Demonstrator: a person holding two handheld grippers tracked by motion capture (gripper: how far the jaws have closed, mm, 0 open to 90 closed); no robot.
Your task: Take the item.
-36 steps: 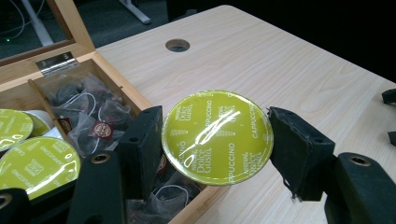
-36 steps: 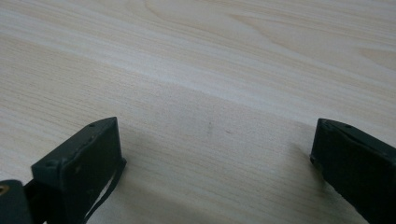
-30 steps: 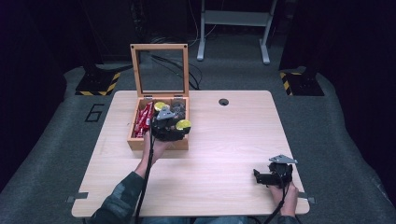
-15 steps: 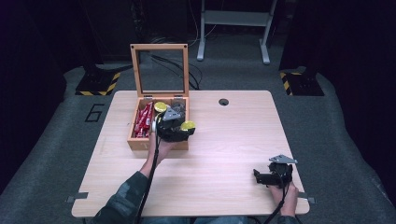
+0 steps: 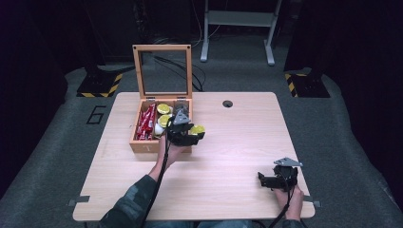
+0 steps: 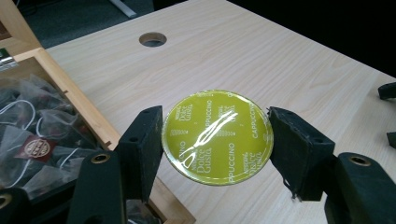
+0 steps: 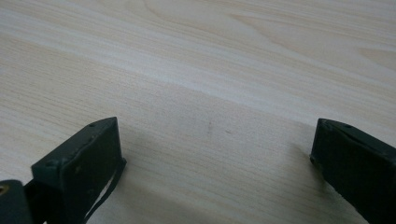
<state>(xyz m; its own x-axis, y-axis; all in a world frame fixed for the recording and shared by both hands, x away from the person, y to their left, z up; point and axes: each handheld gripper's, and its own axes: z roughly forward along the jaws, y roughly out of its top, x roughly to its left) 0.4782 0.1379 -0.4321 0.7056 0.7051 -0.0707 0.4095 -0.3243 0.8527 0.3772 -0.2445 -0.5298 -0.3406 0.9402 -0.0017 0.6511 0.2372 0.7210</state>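
Two tongs work at the bench (image 5: 237,142). The left tongs (image 6: 215,140) pinch a yellow-green Dolce Gusto cappuccino capsule (image 6: 217,136) by its rim, holding it in the air just past the right wall of the open wooden box (image 5: 139,145), which holds tea bags (image 6: 32,135), red sachets (image 5: 145,124) and more capsules. The right tongs (image 7: 215,158) rest spread wide, low over bare wood near the bench's right front corner.

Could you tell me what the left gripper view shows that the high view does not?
Left gripper view alone: the lid print, Dolce Gusto Cappuccino, on the capsule, and tea bags in the box. High view alone: the raised lid, red sachets, more capsules and the right gripper. Both: the left gripper clamping the capsule beside the box, and the table hole.
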